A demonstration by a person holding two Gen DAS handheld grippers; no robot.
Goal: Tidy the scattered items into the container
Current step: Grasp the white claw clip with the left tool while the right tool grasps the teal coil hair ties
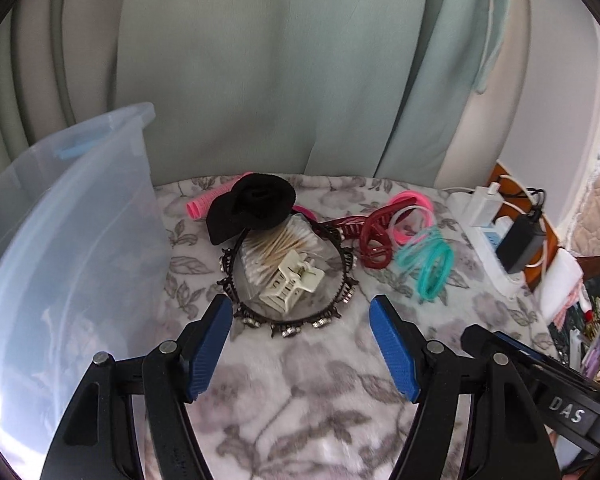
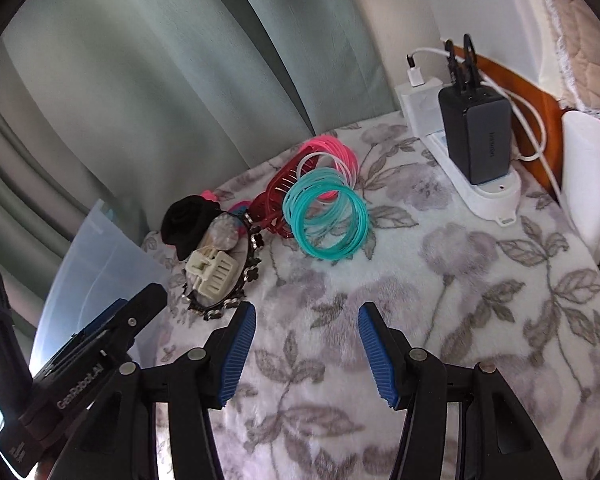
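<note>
On the floral blanket (image 1: pixel 300 380) the hair clip (image 1: pixel 292 282) lies outside the clear bin (image 1: pixel 80 240); both my left gripper (image 1: pixel 300 340) and right gripper (image 2: pixel 306 344) gape empty (I'd pinch its body squarely).

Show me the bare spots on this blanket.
Free: the blanket between the teal rings, the power strip and the right gripper. Crowded: by the clear bin, where headband, cream clip and black scrunchie pile up.

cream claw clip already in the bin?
No. The cream claw clip lies on the bag of cotton swabs inside the black headband, on the blanket beside the clear bin.
</note>
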